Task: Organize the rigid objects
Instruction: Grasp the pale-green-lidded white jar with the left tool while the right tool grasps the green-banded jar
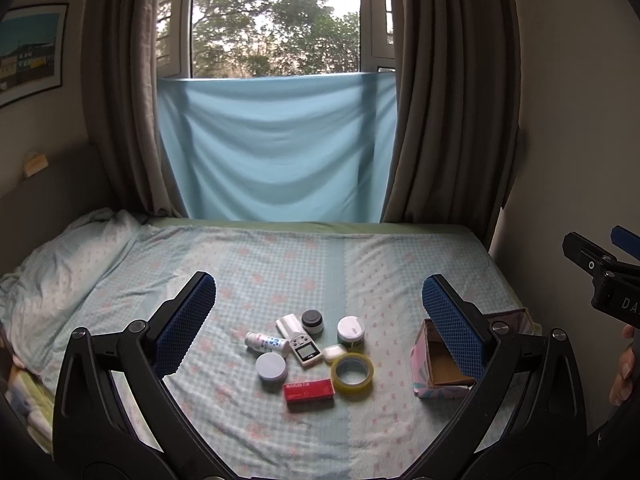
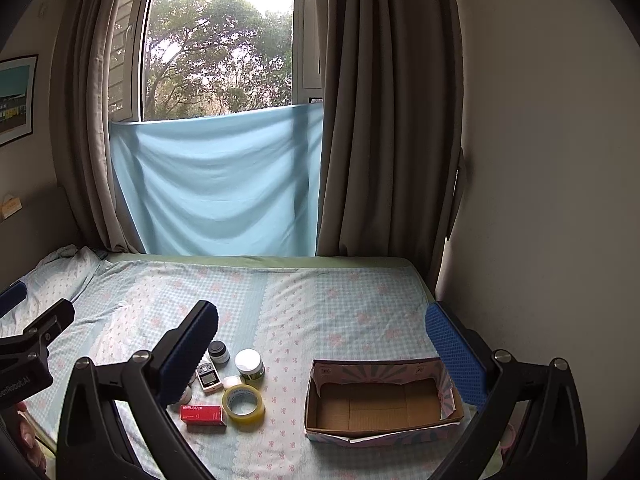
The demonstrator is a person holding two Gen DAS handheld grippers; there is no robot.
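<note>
Several small rigid items lie in a cluster on the bed: a red box (image 1: pixel 309 391) (image 2: pixel 202 415), a yellow tape roll (image 1: pixel 352 371) (image 2: pixel 243 404), a white timer (image 1: pixel 305 347) (image 2: pixel 209 378), a white-lidded jar (image 1: pixel 351 331) (image 2: pixel 249 365), a dark-lidded jar (image 1: pixel 312 321) (image 2: pixel 218 351), a spray bottle (image 1: pixel 267 344), a round white tin (image 1: pixel 271 365) and a small white case (image 1: pixel 334 352). An open, empty cardboard box (image 2: pixel 380 400) (image 1: pixel 440 364) sits to their right. My left gripper (image 1: pixel 319 320) is open above the cluster. My right gripper (image 2: pixel 322 344) is open above the bed.
The bed sheet (image 2: pixel 320 300) is light blue check. A pillow (image 1: pixel 60 264) lies at the left. A wall (image 2: pixel 540 200) runs along the bed's right side. Curtains and a blue cloth (image 1: pixel 276 148) hang at the window behind.
</note>
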